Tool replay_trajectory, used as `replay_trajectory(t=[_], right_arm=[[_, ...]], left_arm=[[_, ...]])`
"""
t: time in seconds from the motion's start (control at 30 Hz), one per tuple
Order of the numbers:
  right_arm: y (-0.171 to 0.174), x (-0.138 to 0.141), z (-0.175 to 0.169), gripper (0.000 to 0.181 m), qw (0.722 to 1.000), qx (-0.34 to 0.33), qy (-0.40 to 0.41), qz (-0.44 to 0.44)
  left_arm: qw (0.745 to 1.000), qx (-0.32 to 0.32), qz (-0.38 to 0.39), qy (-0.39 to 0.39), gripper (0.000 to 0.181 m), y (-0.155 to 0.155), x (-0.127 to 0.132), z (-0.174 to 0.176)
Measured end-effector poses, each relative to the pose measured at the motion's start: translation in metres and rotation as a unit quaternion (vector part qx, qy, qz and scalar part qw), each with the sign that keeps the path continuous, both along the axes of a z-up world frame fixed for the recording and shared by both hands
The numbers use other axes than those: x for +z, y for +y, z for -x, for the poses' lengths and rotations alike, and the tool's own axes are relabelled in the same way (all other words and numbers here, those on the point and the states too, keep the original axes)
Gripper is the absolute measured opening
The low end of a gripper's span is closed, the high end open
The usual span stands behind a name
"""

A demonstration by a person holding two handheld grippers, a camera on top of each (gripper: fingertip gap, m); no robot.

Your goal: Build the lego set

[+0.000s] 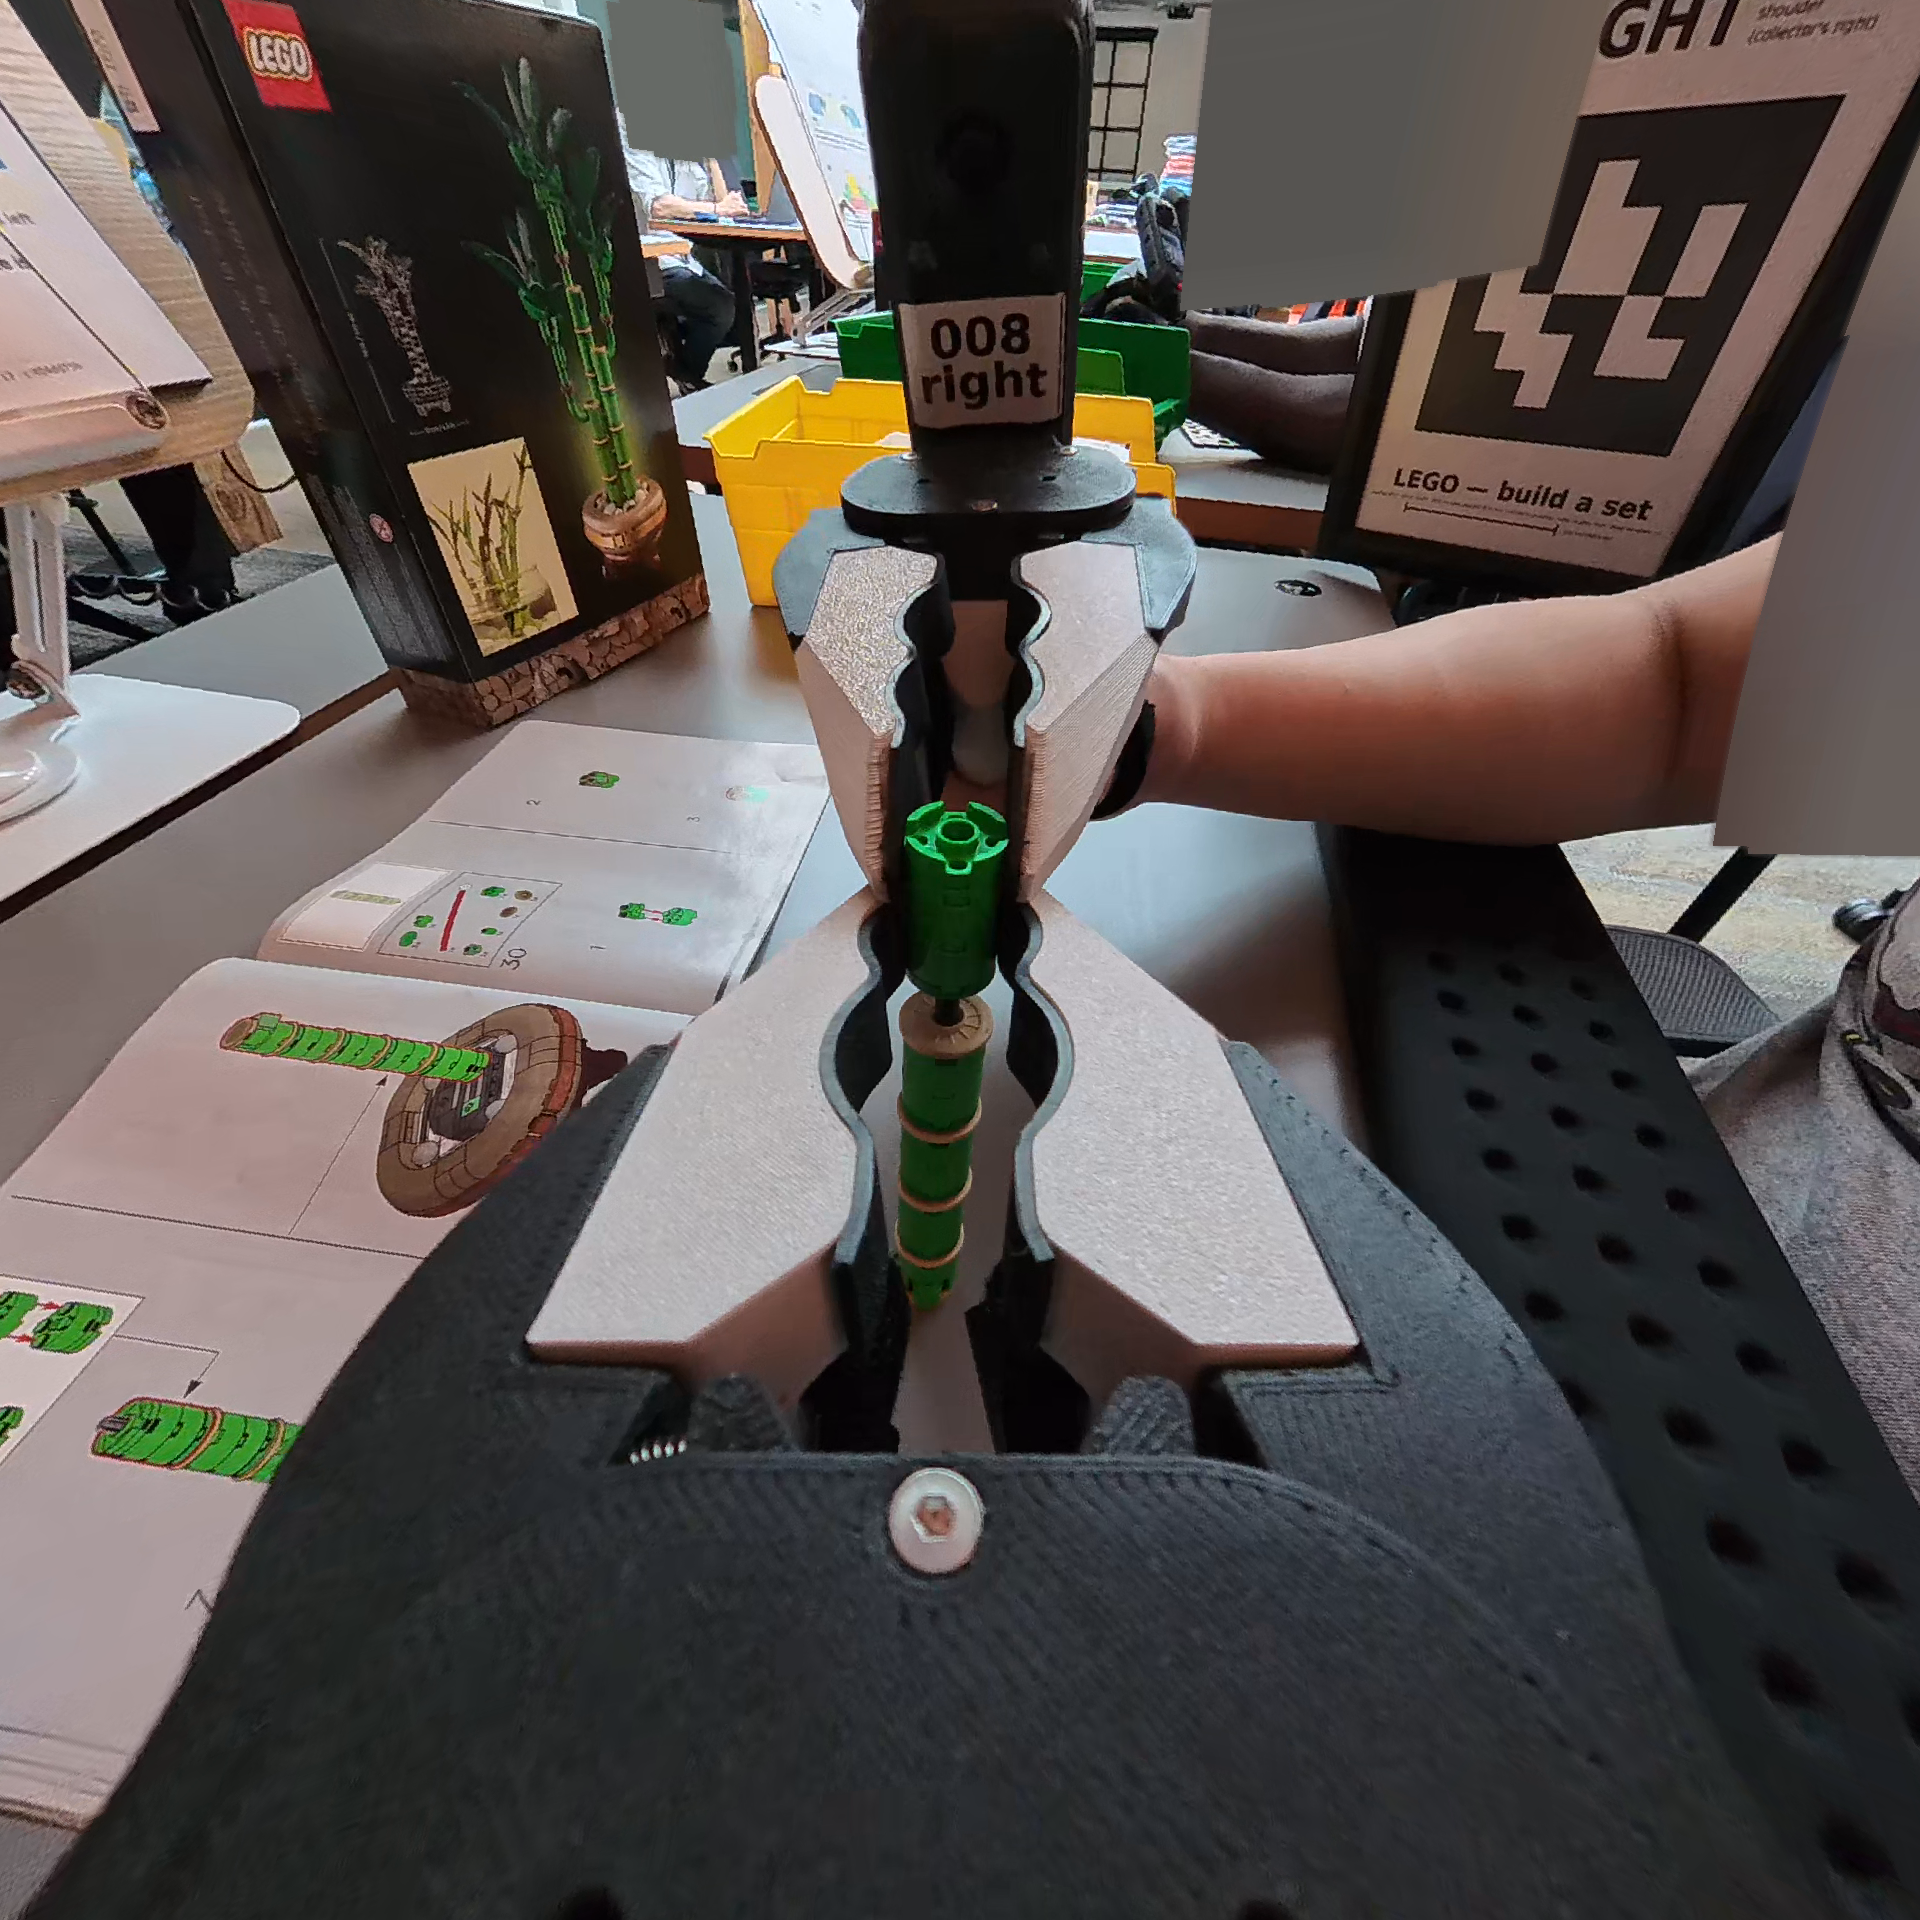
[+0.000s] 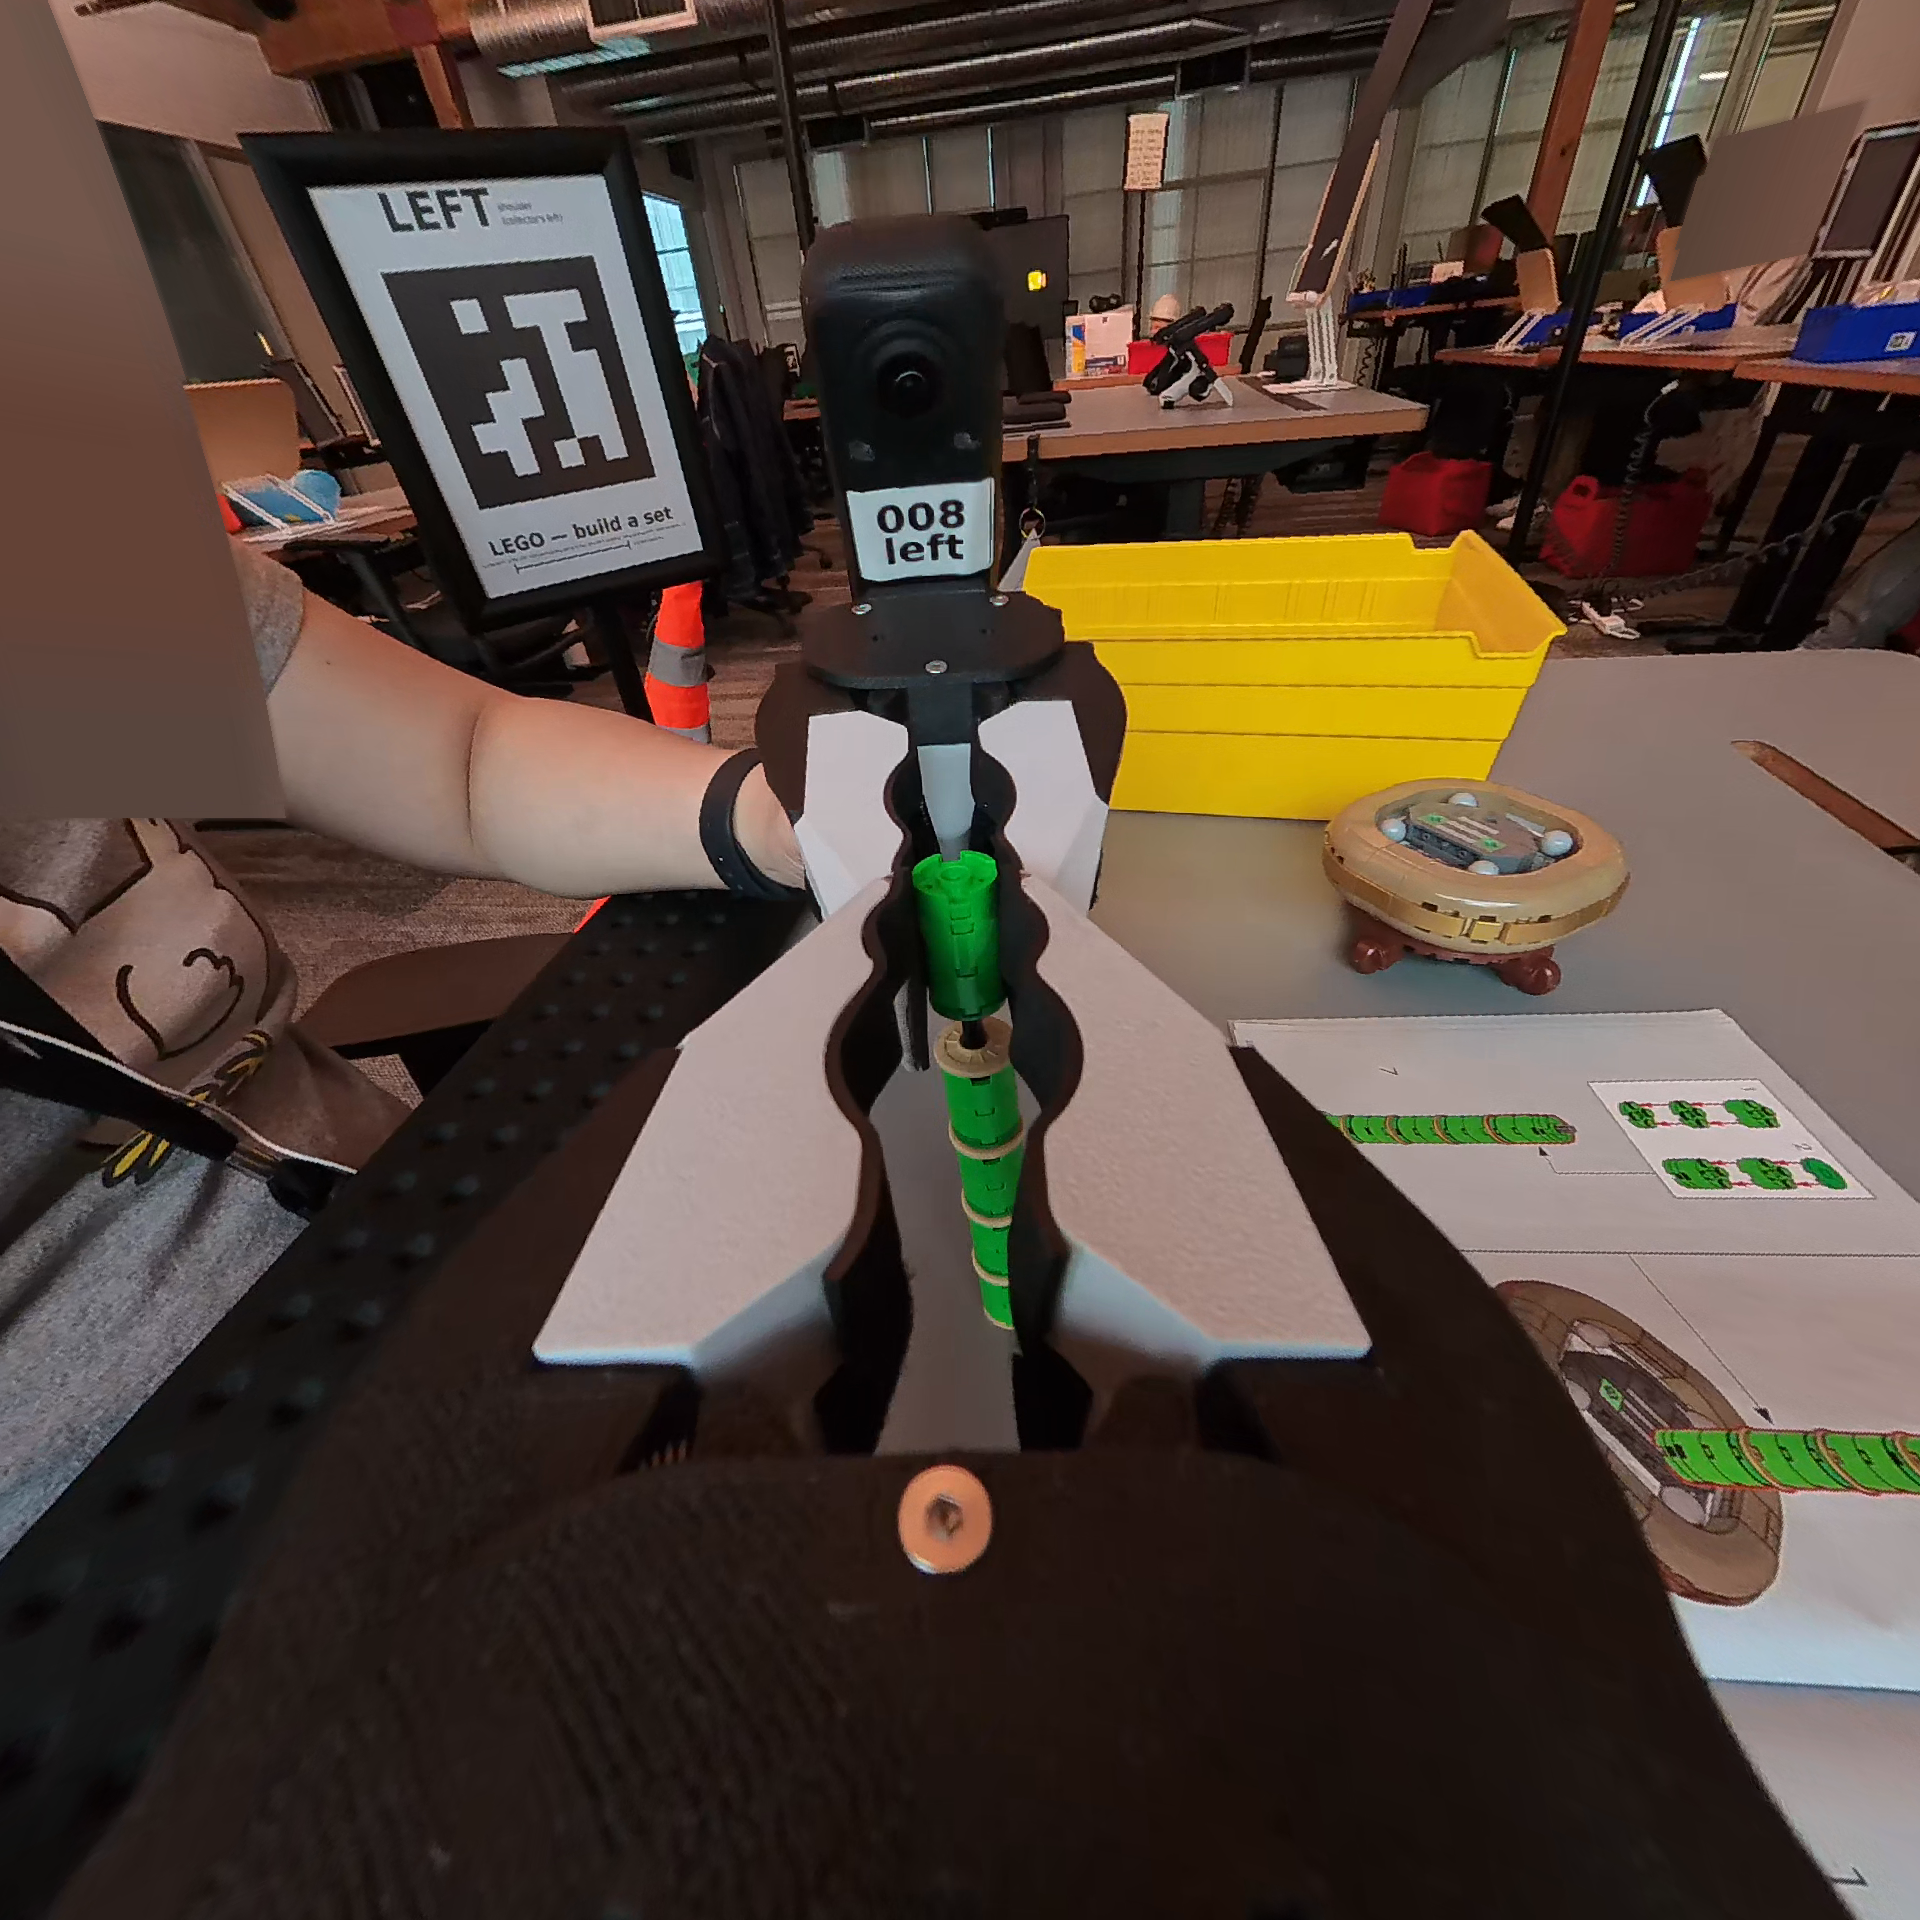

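Left gripper (image 1: 951, 914) and right gripper (image 2: 961, 914) meet tip to tip, each pointing to 12 o'clock in its own view, jaws narrowly closed. Forearms extend sideways.

Two cameras, face to face.
Each looks close along its own fingers; both see the green stalk (image 1: 940, 1049) (image 2: 977, 1101) at 12 o'clock.

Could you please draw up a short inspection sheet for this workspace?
Surface: grey table, partly covered.
Job's things: green stalk upright, top piece not seated on the tan ring; round base; open booklet.
Clutter: yellow bin; set box.
Grippers: left gripper and right gripper meet tip to tip, jaws closed on the stalk's top.
Cables: nothing seen.
Surroundings: marker sign, other desks, a person's arm.
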State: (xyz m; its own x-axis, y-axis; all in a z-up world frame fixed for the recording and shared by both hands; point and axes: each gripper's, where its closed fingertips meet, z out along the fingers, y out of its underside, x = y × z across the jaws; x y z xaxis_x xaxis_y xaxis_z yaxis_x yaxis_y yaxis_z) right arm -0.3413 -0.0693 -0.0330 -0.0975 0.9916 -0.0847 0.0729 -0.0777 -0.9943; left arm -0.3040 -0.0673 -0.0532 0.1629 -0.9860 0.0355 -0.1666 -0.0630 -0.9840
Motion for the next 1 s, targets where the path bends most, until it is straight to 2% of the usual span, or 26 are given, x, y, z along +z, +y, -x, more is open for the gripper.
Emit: replay_trajectory(t=[0.37, 0.53, 0.7, 0.83, 1.0], right_arm=[[0.001, -0.001, 0.001, 0.016, 1.0, -0.003, 0.004, 0.0], [0.002, 0.0, 0.005, 0.016, 1.0, -0.001, -0.003, 0.001], [0.0, 0.0, 0.004, 0.016, 1.0, 0.009, 0.001, 0.011], [0.001, 0.001, 0.003, 0.016, 1.0, 0.002, -0.004, -0.003], [0.0, 0.001, 0.002, 0.016, 1.0, 0.002, 0.002, 0.002]], left_arm=[[1.0, 0.001, 0.0, 0.001, 0.016, 0.001, 0.0, 0.0], [1.0, 0.001, 0.001, -0.022, 0.02, 0.0, 0.003, 0.004], [1.0, 0.008, -0.025, -0.014, 0.017, -0.001, 0.002, 0.008], [1.0, -0.006, -0.003, -0.022, 0.022, -0.004, 0.003, 0.01], [1.0, 0.001, -0.008, -0.022, 0.016, -0.002, 0.004, 0.011]])
